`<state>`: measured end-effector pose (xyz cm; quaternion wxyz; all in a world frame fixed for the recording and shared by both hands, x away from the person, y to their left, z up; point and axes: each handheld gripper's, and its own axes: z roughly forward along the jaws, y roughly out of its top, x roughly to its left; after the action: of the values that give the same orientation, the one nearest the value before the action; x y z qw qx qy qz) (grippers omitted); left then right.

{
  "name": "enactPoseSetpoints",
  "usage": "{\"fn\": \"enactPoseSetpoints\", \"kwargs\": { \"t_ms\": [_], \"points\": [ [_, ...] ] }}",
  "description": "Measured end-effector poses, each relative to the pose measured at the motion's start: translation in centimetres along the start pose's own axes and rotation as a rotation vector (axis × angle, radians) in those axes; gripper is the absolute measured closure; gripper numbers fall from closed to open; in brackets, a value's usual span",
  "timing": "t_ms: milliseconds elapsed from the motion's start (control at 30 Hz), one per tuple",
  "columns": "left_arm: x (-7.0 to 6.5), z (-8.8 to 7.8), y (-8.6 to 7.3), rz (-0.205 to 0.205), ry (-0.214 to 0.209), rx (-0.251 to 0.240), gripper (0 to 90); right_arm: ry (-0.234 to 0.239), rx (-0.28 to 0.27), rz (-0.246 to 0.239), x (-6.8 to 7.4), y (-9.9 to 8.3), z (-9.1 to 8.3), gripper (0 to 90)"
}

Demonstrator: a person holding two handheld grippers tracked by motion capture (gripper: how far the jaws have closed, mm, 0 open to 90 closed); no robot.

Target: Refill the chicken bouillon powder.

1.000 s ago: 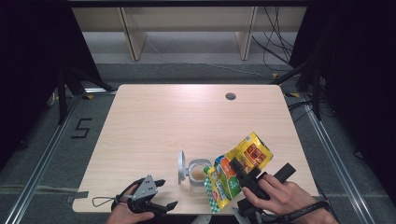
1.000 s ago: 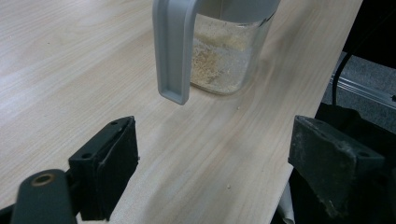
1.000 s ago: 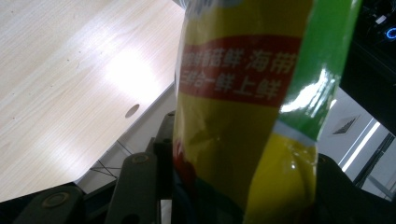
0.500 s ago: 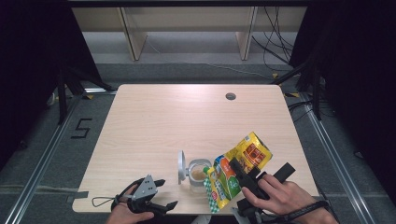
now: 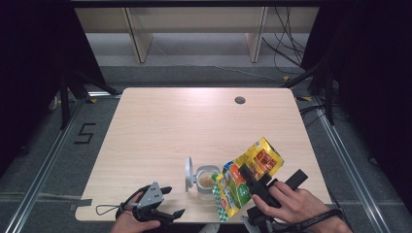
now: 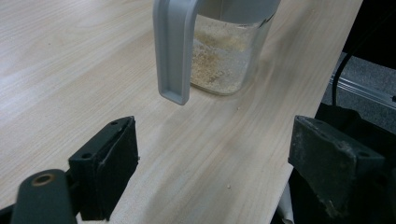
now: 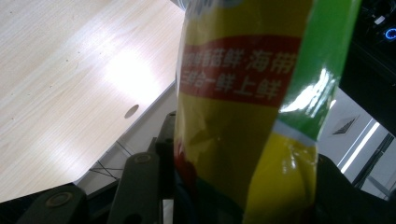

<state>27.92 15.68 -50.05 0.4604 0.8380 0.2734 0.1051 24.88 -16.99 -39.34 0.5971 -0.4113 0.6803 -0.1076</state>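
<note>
A clear jar [image 5: 206,182] with pale powder in its bottom stands near the table's front edge, its grey lid [image 5: 188,173] swung up at its left. In the left gripper view the jar [image 6: 224,60] and the lid's grey clasp [image 6: 173,51] rise just beyond the jaws. My right gripper [image 5: 252,182] is shut on a yellow-and-green seasoning bag [image 5: 248,174], tilted with its lower corner over the jar's mouth. The bag [image 7: 243,116] stands between the right jaws. My left gripper [image 5: 167,201] rests open at the front left, nothing between its pads [image 6: 109,168].
A round cable hole [image 5: 239,100] lies near the table's far edge. The table's front edge [image 5: 194,221] runs just under both hands. Shelving legs and cables stand on the floor beyond the table, and dark curtains hang at both sides.
</note>
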Motion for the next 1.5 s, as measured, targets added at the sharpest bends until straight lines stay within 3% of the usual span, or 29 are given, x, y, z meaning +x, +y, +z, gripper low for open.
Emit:
{"fn": "enactPoseSetpoints", "kwargs": {
  "t_ms": [33, 67, 100, 333, 500, 533, 567, 667, 733, 767, 800, 867, 967, 1000, 1200, 1500],
  "points": [
    [0.04, 0.00, 0.01, 0.008, 0.000, -0.002, 15.2, 0.000, -0.001, 0.000, 0.01, 0.00, 0.00, 59.9],
    [-0.07, -0.01, -0.03, -0.016, 0.001, 0.005, 15.2, 0.000, -0.001, 0.000, 0.01, 0.00, 0.00, 59.9],
    [0.10, -0.02, 0.00, 0.011, -0.001, 0.002, 15.2, 0.000, -0.001, 0.000, 0.01, 0.01, 0.00, 59.9],
    [0.13, -0.07, 0.05, 0.018, 0.004, 0.013, 15.2, 0.000, -0.002, -0.001, 0.02, -0.01, -0.02, 60.0],
    [0.12, -0.04, 0.02, 0.015, 0.003, 0.007, 15.2, -0.004, -0.020, -0.033, -0.20, -0.08, 0.07, 60.0],
    [0.16, -0.03, 0.01, 0.017, 0.004, 0.005, 15.2, 0.000, -0.003, -0.005, 0.00, -0.10, -0.05, 60.0],
    [0.17, -0.03, 0.01, 0.018, 0.004, 0.005, 15.2, 0.000, -0.020, -0.034, -0.20, -0.10, 0.08, 60.0],
    [0.11, -0.05, 0.03, 0.015, 0.003, 0.006, 15.2, 0.000, -0.020, -0.036, -0.16, -0.11, 0.11, 60.4],
    [0.14, -0.04, 0.01, 0.017, 0.004, 0.003, 15.2, 0.007, 0.000, -0.003, 0.12, -0.11, -0.01, 60.5],
    [0.16, -0.06, 0.01, 0.017, 0.005, 0.003, 15.2, 0.006, -0.002, -0.002, 0.14, -0.09, 0.00, 60.5],
    [0.18, -0.07, 0.02, 0.017, 0.005, 0.005, 15.2, 0.000, -0.020, -0.033, -0.08, -0.06, 0.12, 60.5],
    [0.17, -0.07, 0.01, 0.016, 0.006, 0.006, 15.2, 0.006, -0.008, -0.008, 0.08, -0.05, 0.03, 60.5],
    [0.17, -0.07, 0.01, 0.018, 0.006, 0.004, 15.2, 0.005, -0.010, -0.011, 0.06, -0.06, 0.08, 60.5],
    [0.01, -0.04, -0.05, -0.013, 0.007, 0.004, 15.2, 0.006, -0.004, 0.001, 0.15, -0.08, 0.05, 60.5],
    [0.13, -0.06, -0.01, 0.006, 0.007, 0.005, 15.2, -0.002, -0.002, 0.000, 0.23, -0.08, 0.00, 60.7],
    [0.14, -0.13, -0.02, 0.001, 0.014, 0.016, 15.2, 0.002, -0.008, 0.005, 0.14, 0.00, 0.04, 61.0]
  ]
}}
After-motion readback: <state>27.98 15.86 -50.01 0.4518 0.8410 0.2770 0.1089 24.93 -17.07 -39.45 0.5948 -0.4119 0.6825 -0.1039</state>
